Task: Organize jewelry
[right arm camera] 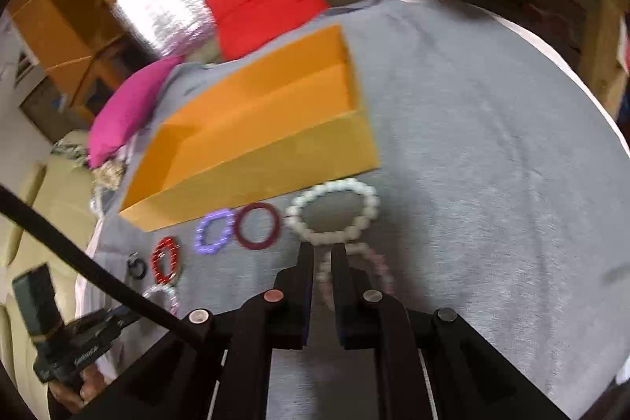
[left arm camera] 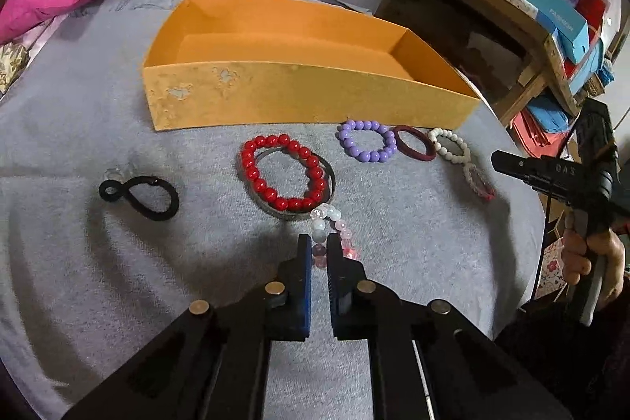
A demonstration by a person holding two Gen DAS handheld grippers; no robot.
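Left tongs [left arm camera: 318, 243] pinch the pastel bead bracelet [left arm camera: 332, 229], right tongs [right arm camera: 323, 254] nip the pale pink bracelet [right arm camera: 356, 276] (both narrow): lift straight, clear the orange box [left arm camera: 275, 97] wall before releasing.

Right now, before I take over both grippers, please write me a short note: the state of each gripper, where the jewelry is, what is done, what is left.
Left gripper: shut on the pale pink-and-clear bead bracelet.
Right gripper: shut; whether it grips the white bead bracelet or the pinkish one beneath is unclear.
Orange box: nothing visible inside.
On the grey cloth: black hair tie, red bracelet over a metal bangle, purple bracelet, maroon ring.
Left: everything.
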